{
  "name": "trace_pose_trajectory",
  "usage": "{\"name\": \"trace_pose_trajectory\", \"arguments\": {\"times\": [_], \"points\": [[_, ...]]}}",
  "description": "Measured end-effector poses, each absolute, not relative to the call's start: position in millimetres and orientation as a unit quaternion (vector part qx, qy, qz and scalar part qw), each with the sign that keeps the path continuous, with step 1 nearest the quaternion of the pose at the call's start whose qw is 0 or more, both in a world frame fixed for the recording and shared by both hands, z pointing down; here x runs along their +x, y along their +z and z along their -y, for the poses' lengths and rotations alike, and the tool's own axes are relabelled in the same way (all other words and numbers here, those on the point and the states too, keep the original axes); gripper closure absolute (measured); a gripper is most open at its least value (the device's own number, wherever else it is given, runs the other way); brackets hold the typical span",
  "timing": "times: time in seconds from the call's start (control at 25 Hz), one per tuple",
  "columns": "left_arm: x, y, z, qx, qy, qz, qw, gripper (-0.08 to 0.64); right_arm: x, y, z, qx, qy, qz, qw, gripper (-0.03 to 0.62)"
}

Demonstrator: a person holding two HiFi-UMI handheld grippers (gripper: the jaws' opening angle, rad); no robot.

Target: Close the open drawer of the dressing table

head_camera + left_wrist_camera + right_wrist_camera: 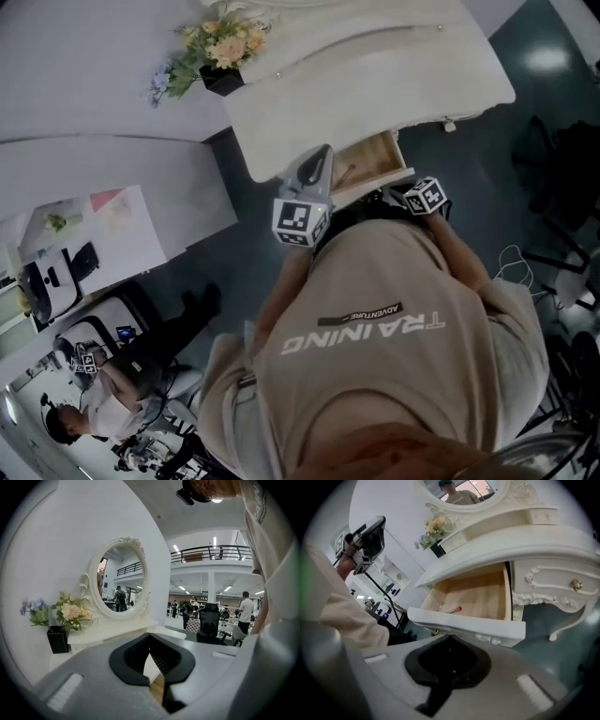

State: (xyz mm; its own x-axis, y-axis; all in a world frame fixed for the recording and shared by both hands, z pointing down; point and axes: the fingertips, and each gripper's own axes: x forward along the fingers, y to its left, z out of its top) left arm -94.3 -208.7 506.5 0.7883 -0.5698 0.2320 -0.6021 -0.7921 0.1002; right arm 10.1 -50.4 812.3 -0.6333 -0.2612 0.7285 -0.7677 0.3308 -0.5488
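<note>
Right gripper (451, 639) has its jaws pressed together on nothing, and it sits just in front of the drawer (471, 597), nose close under the white front panel; touching or not, I can't tell. Left gripper (150, 637) is pinched together as well, empty, aimed up at the mirror (121, 584) and the flowers (70, 612). The drawer stands wide open under the dressing table (534, 536) top, bare wood showing, a small red-tipped item (454, 610) lying inside. So nothing's banked yet: by my read the whole push is left, and the right gripper looks best placed to lean on that front.
</note>
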Motion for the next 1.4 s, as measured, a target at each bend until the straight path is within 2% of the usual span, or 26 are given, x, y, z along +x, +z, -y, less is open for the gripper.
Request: {"name": "trace_pose_trajectory", "arguments": {"times": [0.4,0.8,1.12,1.4], "points": [[-134,518,213,0.921,0.079,0.367,0.101,0.563,8,839,64,0.311,0.493,0.743,0.329,0.589],[-182,516,241,0.891,0.064,0.433,0.119,0.563,7,836,102,0.313,0.522,0.731,0.308,0.589],[-189,512,274,0.880,0.061,0.458,0.109,0.563,8,833,149,0.307,0.502,0.745,0.314,0.589],[-186,510,289,0.883,0.079,0.451,0.099,0.563,10,833,193,0.342,0.489,0.749,0.286,0.589]]}}
